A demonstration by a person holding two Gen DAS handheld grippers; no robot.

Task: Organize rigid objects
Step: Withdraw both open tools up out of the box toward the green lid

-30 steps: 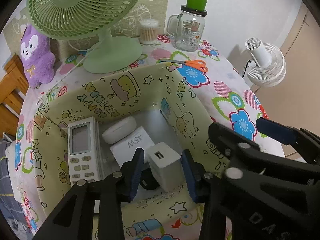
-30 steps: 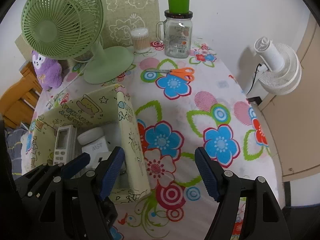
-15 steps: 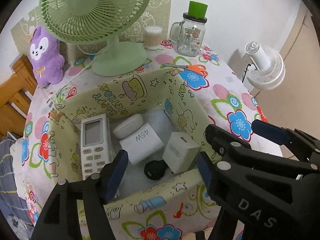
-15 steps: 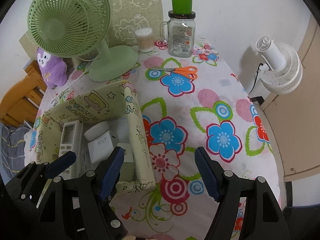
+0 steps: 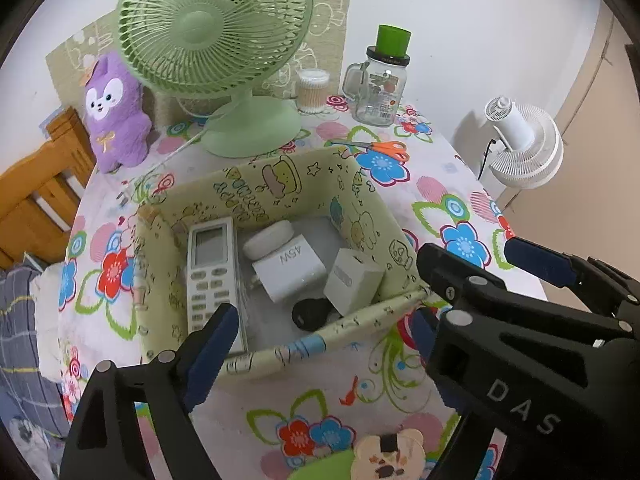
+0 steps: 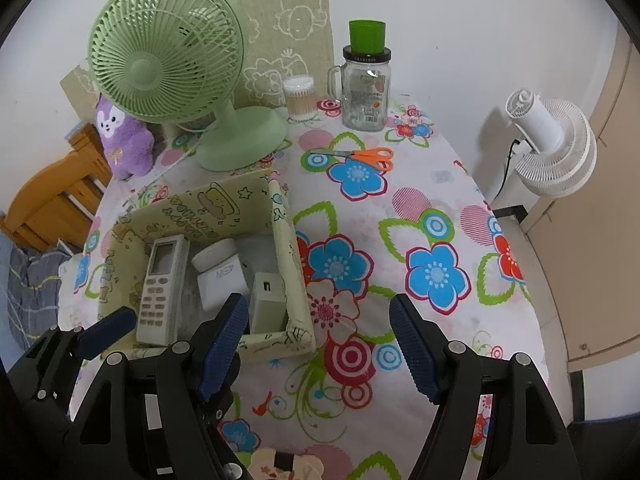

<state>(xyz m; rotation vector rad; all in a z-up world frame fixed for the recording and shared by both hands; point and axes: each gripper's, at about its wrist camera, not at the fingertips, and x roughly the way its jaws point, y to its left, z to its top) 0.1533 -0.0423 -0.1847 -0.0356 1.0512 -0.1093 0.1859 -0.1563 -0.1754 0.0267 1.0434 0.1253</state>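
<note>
A yellow cartoon-print storage box (image 5: pixel 256 196) (image 6: pixel 280 232) sits on the flowered table. Inside lie a white remote (image 5: pixel 210 276) (image 6: pixel 162 284), a white oval case (image 5: pixel 268 238) (image 6: pixel 214 254), a white 45W charger (image 5: pixel 290 270) (image 6: pixel 222 280), a white cube charger (image 5: pixel 354 282) (image 6: pixel 266 306) and a small black object (image 5: pixel 310 314). My left gripper (image 5: pixel 320 344) is open and empty, held above the box's near wall. My right gripper (image 6: pixel 318 340) is open and empty over the table, right of the box. Orange scissors (image 5: pixel 380 148) (image 6: pixel 360 156) lie beyond the box.
A green desk fan (image 5: pixel 216 48) (image 6: pixel 172 64), a purple plush (image 5: pixel 114 112), a cotton-swab jar (image 6: pixel 298 98) and a glass mug jar with green lid (image 6: pixel 366 80) stand at the back. A white floor fan (image 6: pixel 552 148) stands off the table's right edge.
My left gripper let go of the white cube charger inside the box, opened wide and drew back up and out. The right gripper pulled back slightly, still open.
</note>
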